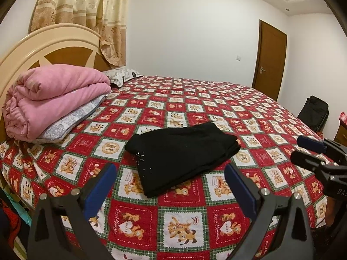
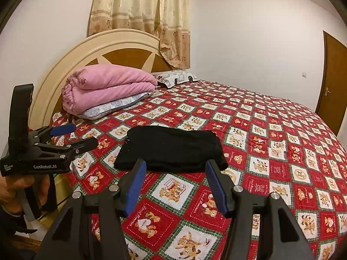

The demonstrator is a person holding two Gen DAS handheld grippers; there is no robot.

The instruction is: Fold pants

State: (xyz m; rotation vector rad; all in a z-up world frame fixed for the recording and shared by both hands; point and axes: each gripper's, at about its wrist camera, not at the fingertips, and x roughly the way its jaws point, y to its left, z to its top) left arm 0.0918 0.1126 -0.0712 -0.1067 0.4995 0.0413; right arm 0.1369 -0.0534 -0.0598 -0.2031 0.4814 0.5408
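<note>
The black pants point(image 1: 182, 153) lie folded into a compact rectangle on the red teddy-bear bedspread point(image 1: 184, 223); they also show in the right wrist view point(image 2: 171, 149). My left gripper point(image 1: 171, 171) is open and empty, held just short of the pants' near edge. It also shows at the left of the right wrist view point(image 2: 84, 135). My right gripper point(image 2: 175, 166) is open and empty, its fingertips level with the pants' near edge. It also shows at the right of the left wrist view point(image 1: 303, 149).
A folded pink quilt point(image 1: 54, 97) on a grey pillow point(image 1: 71, 121) sits by the cream headboard point(image 1: 43, 45). A patterned pillow point(image 1: 121, 75) lies behind. A brown door point(image 1: 271, 60) and a black bag point(image 1: 314, 112) stand beyond the bed. Curtains point(image 2: 141, 17) hang behind.
</note>
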